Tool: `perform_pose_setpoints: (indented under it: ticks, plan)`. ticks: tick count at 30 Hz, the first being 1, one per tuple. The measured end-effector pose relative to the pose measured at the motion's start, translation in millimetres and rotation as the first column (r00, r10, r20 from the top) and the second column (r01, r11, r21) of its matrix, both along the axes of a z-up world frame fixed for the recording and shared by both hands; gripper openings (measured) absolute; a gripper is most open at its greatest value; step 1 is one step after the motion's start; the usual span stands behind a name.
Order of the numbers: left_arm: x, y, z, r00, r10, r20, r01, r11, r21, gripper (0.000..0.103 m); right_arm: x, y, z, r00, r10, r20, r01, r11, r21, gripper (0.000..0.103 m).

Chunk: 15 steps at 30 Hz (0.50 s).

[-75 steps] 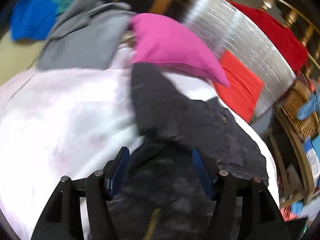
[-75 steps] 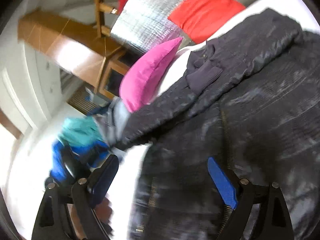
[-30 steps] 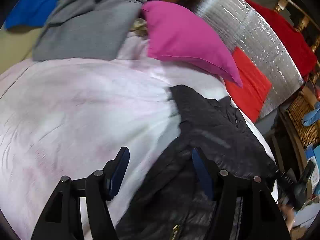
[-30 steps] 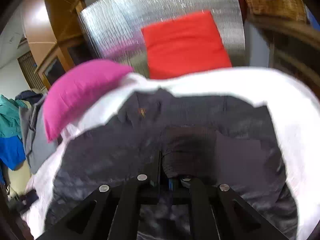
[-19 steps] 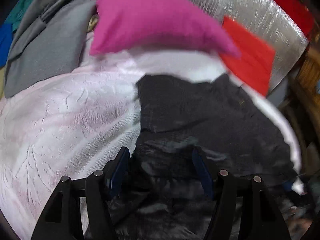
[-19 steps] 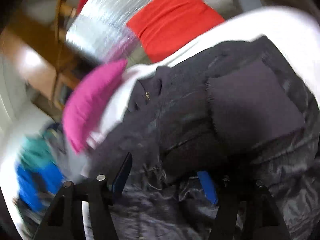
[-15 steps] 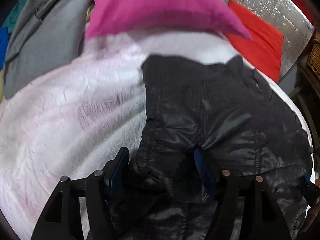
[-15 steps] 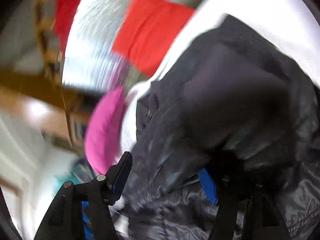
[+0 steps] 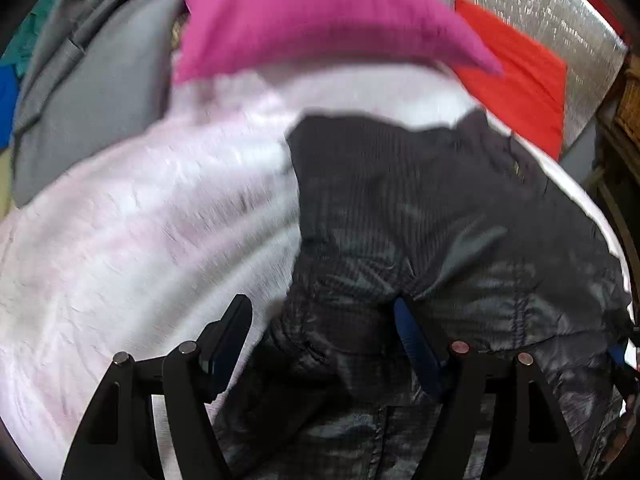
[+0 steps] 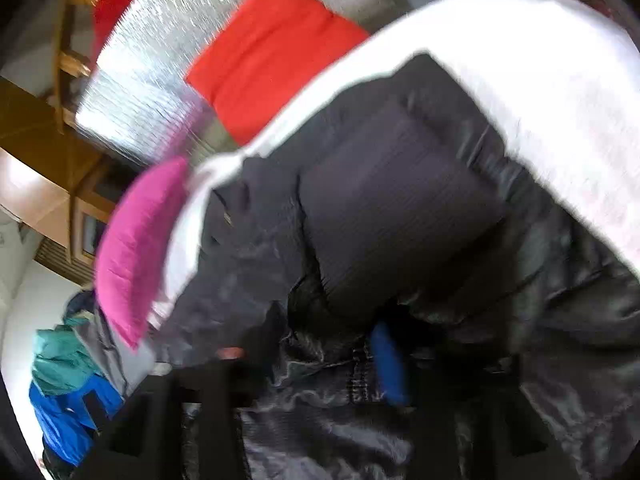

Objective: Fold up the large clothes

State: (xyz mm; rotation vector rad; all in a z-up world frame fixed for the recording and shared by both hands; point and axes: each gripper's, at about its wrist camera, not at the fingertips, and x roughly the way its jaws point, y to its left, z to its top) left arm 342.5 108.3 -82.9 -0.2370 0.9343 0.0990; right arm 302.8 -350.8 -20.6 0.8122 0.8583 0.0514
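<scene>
A large black quilted jacket (image 9: pixel 420 208) lies on a bed with a pale pink-white cover (image 9: pixel 152 216); both sleeves are folded in over the body. My left gripper (image 9: pixel 324 340) is open, its blue pads straddling a bunched fold of the jacket near its left edge. In the right wrist view the jacket (image 10: pixel 400 200) fills the middle, with a folded sleeve panel on top. My right gripper (image 10: pixel 308 360) looks open; one blue pad (image 10: pixel 388 364) shows against the fabric and the other finger is blurred and partly buried.
A magenta pillow (image 9: pixel 312 20) lies at the head of the bed, a red cushion (image 9: pixel 520 76) against a silver foil panel (image 9: pixel 560 12). Grey clothing (image 9: pixel 92 92) is piled at left. Blue and teal garments (image 10: pixel 68 380) lie beyond.
The right gripper, shut on the sleeve a second ago, has opened and left the sleeve folded on the jacket. Both grippers have moved down into the jacket's near part.
</scene>
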Motion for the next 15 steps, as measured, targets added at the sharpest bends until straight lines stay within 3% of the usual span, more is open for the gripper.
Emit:
perform_pose_setpoints:
  ticks: [1, 3, 7, 12, 15]
  plan:
    - [-3.9, 1.7, 8.2, 0.999, 0.015, 0.037, -0.015, 1.000, 0.011, 0.074, -2.4, -0.9, 5.3, 1.000, 0.004, 0.012, -0.004, 1.000, 0.005, 0.080]
    - [-15.0, 7.2, 31.0, 0.989, 0.050, 0.136, -0.050, 0.999, -0.006, 0.074, -10.0, -2.5, 19.3, 1.000, 0.018, 0.025, -0.017, 1.000, -0.018, 0.081]
    - [-16.7, -1.8, 51.2, 0.979, 0.031, 0.200, -0.027, 0.999, -0.022, 0.074, -26.8, 3.2, 45.2, 0.998, 0.040, 0.052, -0.034, 0.994, -0.099, 0.081]
    - [-0.7, -39.4, 36.3, 0.985, -0.054, 0.166, 0.045, 0.997, 0.058, 0.074, -14.3, 26.7, 76.3, 0.977, 0.122, 0.173, -0.087, 0.977, -0.195, 0.081]
    - [9.8, -49.3, 15.3, 0.993, -0.056, 0.105, 0.047, 0.995, 0.088, 0.074, 15.3, 42.0, 65.8, 0.974, 0.176, 0.144, -0.132, 0.953, -0.272, 0.081]
